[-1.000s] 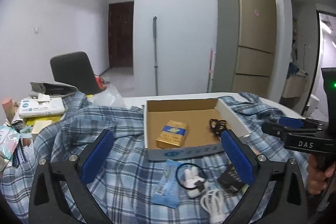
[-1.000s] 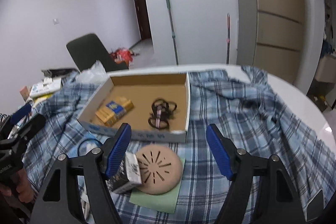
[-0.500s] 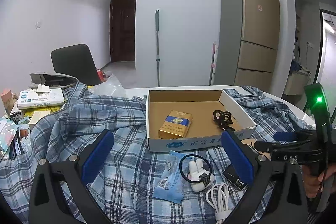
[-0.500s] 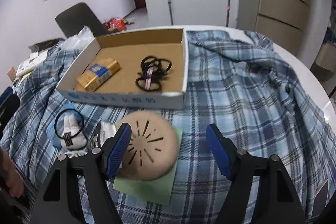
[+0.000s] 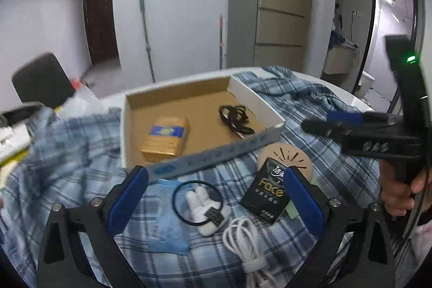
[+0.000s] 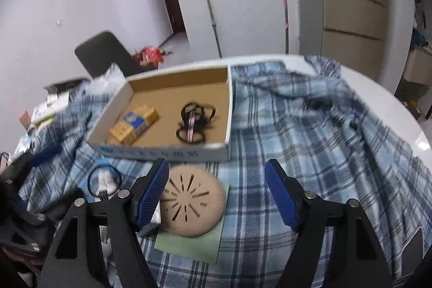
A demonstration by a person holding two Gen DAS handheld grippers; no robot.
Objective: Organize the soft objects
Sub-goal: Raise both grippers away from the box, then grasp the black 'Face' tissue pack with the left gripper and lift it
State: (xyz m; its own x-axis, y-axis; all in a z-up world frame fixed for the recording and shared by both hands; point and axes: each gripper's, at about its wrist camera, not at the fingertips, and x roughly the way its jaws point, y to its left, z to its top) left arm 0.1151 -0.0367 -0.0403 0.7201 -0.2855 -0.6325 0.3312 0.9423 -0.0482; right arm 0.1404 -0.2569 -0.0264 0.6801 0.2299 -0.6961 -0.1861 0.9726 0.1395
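My left gripper [image 5: 216, 196] is open above a white bunny-shaped toy ringed by a black hair tie [image 5: 201, 207]. Around it lie a blue packet [image 5: 167, 223], a black "Face" packet [image 5: 266, 193] and a white cable [image 5: 245, 242]. My right gripper [image 6: 216, 193] is open too, its left finger beside a tan slotted round pad [image 6: 191, 201] on a green sheet [image 6: 194, 242]. Beyond stands a shallow cardboard box [image 6: 162, 153] holding a gold pack [image 6: 133, 124] and black hair ties [image 6: 194, 123]. Everything rests on a blue plaid shirt [image 6: 310, 153].
The white round table's edge [image 6: 391, 109] shows past the shirt on the right. Boxes and papers [image 6: 48, 104] crowd the left side, with a dark chair [image 6: 105, 53] behind. A person's hand [image 5: 399, 193] holds the right gripper's handle at the right of the left wrist view.
The left gripper has swung right and tipped down, bringing the black packet and tan pad into its view. The right gripper's view shifted only slightly. Both jaws keep their width.
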